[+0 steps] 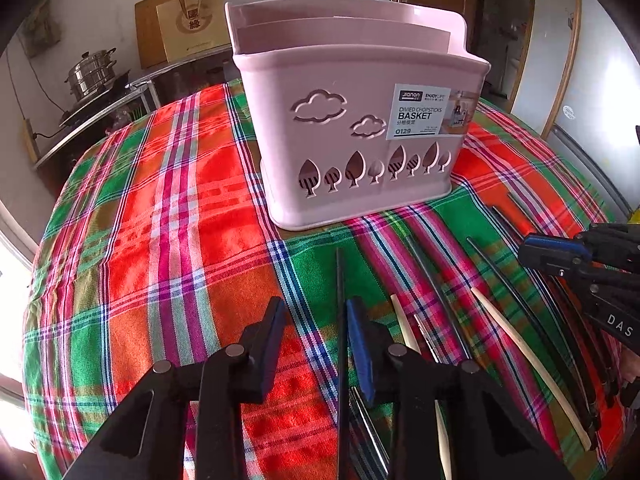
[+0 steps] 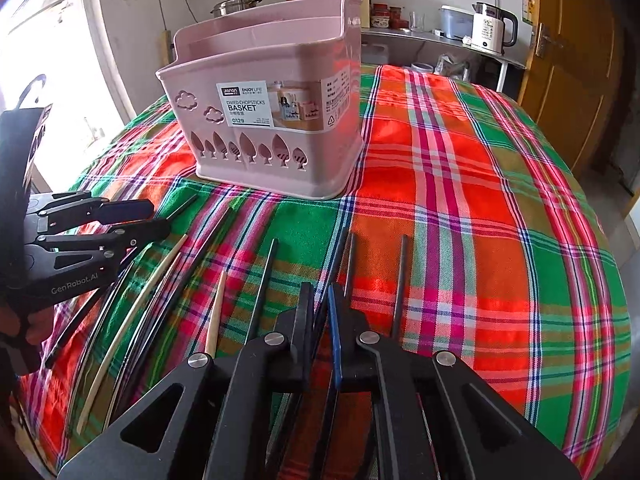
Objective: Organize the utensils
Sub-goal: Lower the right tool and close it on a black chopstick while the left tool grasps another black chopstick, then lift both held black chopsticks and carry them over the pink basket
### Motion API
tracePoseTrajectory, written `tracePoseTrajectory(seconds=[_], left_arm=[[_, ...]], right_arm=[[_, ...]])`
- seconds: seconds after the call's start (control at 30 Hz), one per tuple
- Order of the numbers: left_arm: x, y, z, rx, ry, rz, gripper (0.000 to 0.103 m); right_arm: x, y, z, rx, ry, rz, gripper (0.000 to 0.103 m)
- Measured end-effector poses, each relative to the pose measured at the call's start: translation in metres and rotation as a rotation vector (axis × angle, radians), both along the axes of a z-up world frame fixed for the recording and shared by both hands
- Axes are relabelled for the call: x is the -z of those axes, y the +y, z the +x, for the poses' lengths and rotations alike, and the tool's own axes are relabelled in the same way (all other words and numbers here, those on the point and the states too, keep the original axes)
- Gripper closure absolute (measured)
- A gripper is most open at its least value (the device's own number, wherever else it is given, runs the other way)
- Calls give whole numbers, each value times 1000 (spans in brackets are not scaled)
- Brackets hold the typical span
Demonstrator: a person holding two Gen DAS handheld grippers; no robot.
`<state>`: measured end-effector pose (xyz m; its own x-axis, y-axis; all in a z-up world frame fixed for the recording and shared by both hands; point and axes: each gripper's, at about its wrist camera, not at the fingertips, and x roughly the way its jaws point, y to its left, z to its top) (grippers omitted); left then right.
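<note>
A pink divided chopstick basket [image 1: 352, 120] stands upright on the plaid tablecloth, also in the right wrist view [image 2: 272, 120]. Several black, cream and metal chopsticks [image 1: 520, 352] lie side by side on the cloth in front of it, also in the right wrist view [image 2: 140, 304]. My left gripper [image 1: 316, 320] is open, low over the cloth, with a black chopstick [image 1: 340, 300] lying between its fingers. My right gripper [image 2: 322, 304] has its jaws close together around a black chopstick [image 2: 340, 252]. It also shows at the right edge of the left wrist view [image 1: 560, 252].
The round table has a red, green and orange plaid cloth [image 2: 480, 200]. Behind it are a counter with a steel pot [image 1: 92, 72], a white kettle [image 2: 490, 28], jars and a paper bag [image 1: 192, 20]. A wooden door [image 2: 568, 60] is at the right.
</note>
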<state>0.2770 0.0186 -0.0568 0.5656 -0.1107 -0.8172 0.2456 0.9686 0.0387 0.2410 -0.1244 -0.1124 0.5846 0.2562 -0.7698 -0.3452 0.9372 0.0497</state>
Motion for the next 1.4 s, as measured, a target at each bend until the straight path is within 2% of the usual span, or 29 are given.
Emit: tracePoseTrajectory(seconds=[0.27, 0.43, 0.73, 0.9, 1.2, 1.4], left_arm=[[-1, 0, 14, 30, 51, -1, 73], [-1, -5, 13, 57, 62, 5, 97], [-14, 2, 6, 50, 56, -37, 99], [-47, 7, -7, 45, -4, -68, 99], [-129, 24, -43, 29, -167, -124, 99], [-164, 29, -62, 15, -232, -142, 99]], right_arm=[[-1, 5, 15, 2, 44, -19, 96], [-2, 6, 16, 0, 45, -9, 96], [-24, 6, 5, -13, 2, 36, 97], [-51, 5, -8, -24, -60, 66, 97], [-113, -4, -39, -27, -212, 121, 98], [-140, -13, -55, -22, -286, 146, 98]])
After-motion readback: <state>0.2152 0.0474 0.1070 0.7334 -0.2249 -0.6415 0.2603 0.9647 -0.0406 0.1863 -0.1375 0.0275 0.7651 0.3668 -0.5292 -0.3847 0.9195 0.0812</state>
